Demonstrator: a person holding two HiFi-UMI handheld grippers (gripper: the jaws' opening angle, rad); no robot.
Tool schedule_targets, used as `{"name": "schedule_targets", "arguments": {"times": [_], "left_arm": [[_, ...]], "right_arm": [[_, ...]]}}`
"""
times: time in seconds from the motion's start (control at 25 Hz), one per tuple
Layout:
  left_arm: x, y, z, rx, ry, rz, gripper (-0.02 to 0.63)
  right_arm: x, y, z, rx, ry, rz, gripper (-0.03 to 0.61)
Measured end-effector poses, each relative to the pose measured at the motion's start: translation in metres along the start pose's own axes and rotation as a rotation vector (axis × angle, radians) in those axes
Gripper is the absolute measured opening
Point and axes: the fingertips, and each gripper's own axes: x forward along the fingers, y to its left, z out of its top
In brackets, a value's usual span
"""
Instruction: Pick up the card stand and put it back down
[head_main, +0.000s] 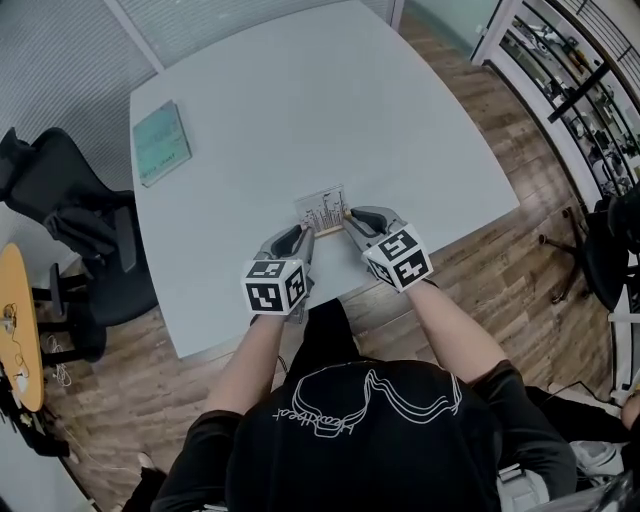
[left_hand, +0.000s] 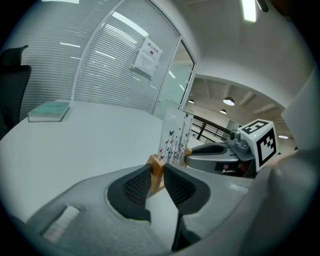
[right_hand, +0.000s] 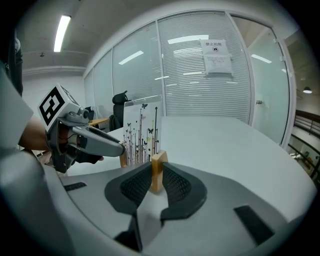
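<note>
Clamping a wooden end block of the card stand (head_main: 322, 212) each, the left claw (left_hand: 156, 172) and right claw (right_hand: 157, 174) meet from either side at the head view's centre, forearms (head_main: 258, 345) angled inward. Its clear panel, printed with stems and butterflies, rises between them near the front edge of the white desk (head_main: 300, 100). A teal book (head_main: 161, 142) lies well apart at upper left.

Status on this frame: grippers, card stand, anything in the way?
Left gripper shut on one wooden end of card stand; right gripper shut on the other. Stand upright near table edge. Nothing crowding it; book far left.
</note>
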Motion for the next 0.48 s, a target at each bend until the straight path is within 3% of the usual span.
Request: {"name": "schedule_targets", "arguments": {"times": [0.48], "left_arm": [[0.017, 0.017, -0.020, -0.015, 0.037, 0.021, 0.086]], "right_arm": [[0.026, -0.005, -0.021, 0.026, 0.049, 0.010, 0.071]]}}
